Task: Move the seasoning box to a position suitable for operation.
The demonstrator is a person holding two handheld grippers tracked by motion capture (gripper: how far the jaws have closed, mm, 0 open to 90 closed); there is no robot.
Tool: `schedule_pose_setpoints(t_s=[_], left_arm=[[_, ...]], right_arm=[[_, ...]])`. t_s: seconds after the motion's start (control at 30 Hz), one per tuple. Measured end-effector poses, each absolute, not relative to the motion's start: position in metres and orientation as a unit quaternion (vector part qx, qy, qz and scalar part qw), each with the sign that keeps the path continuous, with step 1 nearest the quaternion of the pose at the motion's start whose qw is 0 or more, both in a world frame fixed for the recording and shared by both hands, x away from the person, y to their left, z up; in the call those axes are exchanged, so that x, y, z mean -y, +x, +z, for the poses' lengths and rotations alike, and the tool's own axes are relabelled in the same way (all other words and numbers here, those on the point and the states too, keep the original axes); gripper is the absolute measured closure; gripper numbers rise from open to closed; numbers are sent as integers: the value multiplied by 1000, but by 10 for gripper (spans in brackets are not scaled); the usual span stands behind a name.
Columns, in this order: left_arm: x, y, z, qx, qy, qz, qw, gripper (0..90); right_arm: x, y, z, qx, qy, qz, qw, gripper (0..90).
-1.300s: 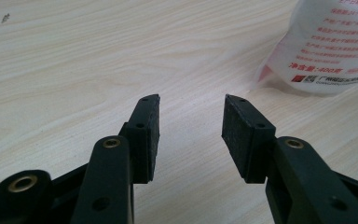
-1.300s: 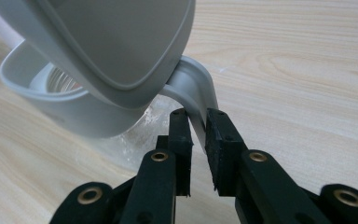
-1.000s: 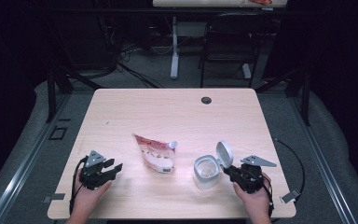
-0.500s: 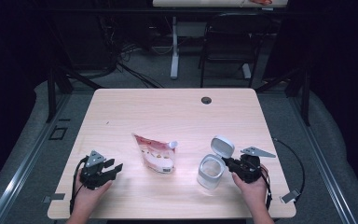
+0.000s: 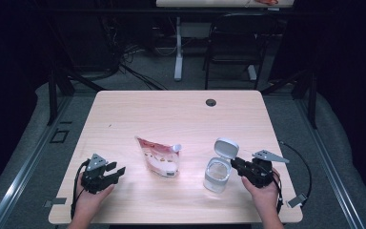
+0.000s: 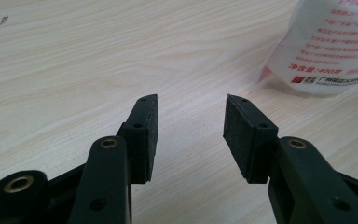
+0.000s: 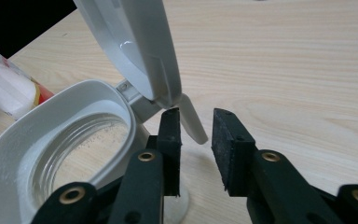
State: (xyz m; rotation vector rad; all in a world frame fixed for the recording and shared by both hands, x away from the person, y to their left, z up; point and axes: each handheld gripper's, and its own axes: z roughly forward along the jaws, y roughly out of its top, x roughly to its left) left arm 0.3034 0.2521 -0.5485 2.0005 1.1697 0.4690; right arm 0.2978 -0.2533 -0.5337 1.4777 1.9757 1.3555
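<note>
A clear glass jar [image 5: 217,174] with a white rim stands at the front right of the table, its white flip lid [image 5: 226,147] swung up. My right gripper [image 5: 234,165] sits just right of it. In the right gripper view the lid [image 7: 135,42] rises over the jar's rim [image 7: 28,135]. Its tab hangs between my right gripper's [image 7: 196,116] jaws, which have just been opening, and the right pad stands clear of it. A red and white pouch [image 5: 158,156] lies mid-table. My left gripper [image 5: 118,172] rests open at the front left, and the pouch [image 6: 326,42] lies beyond its empty jaws [image 6: 192,107].
The wooden table [image 5: 171,114] has a round cable hole [image 5: 210,102] near its far edge. A black chair [image 5: 233,43] and a desk leg stand on the floor behind it. The pouch's end [image 7: 4,88] lies just past the jar.
The jar's lid has tipped further up and the jar has shifted slightly right. My right gripper's jaws stand wider apart around the lid's tab. The left gripper has stayed put.
</note>
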Motion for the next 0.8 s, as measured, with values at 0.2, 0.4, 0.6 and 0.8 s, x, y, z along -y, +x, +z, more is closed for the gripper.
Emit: schedule_pose_setpoints(t_s=[0.2, 0.4, 0.6, 0.8], left_arm=[[-254, 304, -547, -458, 780, 175, 389, 545], [-259, 301, -541, -462, 768, 165, 413, 527], [-263, 300, -530, -462, 765, 156, 421, 514], [-260, 302, -513, -439, 770, 140, 441, 504]], right_arm=[[262, 286, -529, -683, 521, 480, 179, 619], [265, 274, -524, -681, 509, 491, 191, 509], [268, 264, -519, -686, 496, 495, 197, 454], [267, 255, -506, -690, 480, 501, 206, 400]])
